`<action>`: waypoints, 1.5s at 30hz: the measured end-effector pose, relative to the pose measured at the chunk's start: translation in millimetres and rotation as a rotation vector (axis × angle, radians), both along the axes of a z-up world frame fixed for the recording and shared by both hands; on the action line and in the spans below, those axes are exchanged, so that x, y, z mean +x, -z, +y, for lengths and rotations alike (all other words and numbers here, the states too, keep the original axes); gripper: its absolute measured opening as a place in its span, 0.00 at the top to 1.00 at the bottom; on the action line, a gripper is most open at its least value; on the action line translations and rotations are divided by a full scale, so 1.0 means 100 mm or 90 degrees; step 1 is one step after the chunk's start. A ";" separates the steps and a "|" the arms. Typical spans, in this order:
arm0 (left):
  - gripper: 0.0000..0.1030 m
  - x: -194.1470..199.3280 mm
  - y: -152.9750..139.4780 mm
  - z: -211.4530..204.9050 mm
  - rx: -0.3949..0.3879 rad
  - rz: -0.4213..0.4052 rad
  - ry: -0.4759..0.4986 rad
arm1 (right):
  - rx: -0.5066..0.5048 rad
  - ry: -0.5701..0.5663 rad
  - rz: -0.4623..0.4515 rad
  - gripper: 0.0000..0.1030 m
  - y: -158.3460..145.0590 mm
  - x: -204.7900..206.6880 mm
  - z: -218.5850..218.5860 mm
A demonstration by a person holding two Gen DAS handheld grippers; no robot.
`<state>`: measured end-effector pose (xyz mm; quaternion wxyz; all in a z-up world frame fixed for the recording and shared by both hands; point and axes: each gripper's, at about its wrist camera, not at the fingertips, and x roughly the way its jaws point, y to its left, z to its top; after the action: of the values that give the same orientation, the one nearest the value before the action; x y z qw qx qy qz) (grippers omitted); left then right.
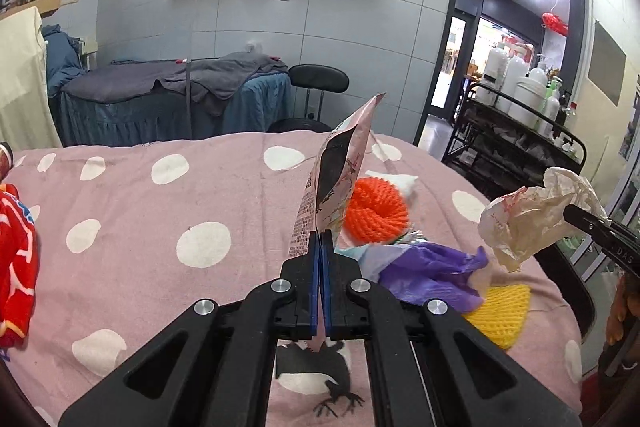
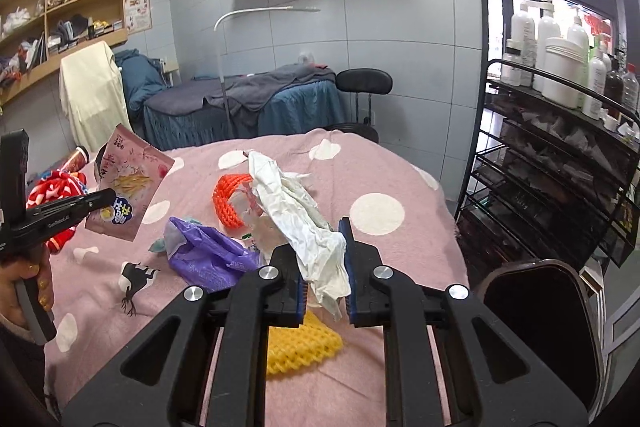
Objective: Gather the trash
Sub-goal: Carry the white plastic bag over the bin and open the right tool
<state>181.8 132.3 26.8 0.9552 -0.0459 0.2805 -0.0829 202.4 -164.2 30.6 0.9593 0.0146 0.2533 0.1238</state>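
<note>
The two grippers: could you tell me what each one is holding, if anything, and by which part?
Left gripper: pink snack packet, pinched at its lower edge. Right gripper: crumpled white paper, clamped near its lower end.

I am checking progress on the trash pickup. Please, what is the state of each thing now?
Left gripper: shut on pink snack wrapper.
Right gripper: shut on crumpled white paper.
Purple plastic bag: lying on bed.
Orange foam net: lying on bed.
Yellow foam net: lying on bed.
</note>
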 end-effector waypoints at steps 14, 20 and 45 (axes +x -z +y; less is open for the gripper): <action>0.98 -0.33 -0.19 -0.97 -0.042 -0.028 0.129 | 0.027 0.082 -0.021 0.85 -0.13 -0.63 -0.87; 0.98 -0.33 -0.20 -1.36 -0.054 -0.027 0.185 | 0.028 0.138 -0.008 0.85 -0.05 -0.78 -1.29; 0.98 -0.30 -0.02 -2.45 -0.070 0.029 0.333 | -0.047 0.298 0.157 0.85 1.03 -0.21 -2.37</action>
<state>152.0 -112.7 28.6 0.8906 -0.0254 0.2996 -0.3413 181.7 -401.3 -72.1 0.9235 0.0529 0.3625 -0.1137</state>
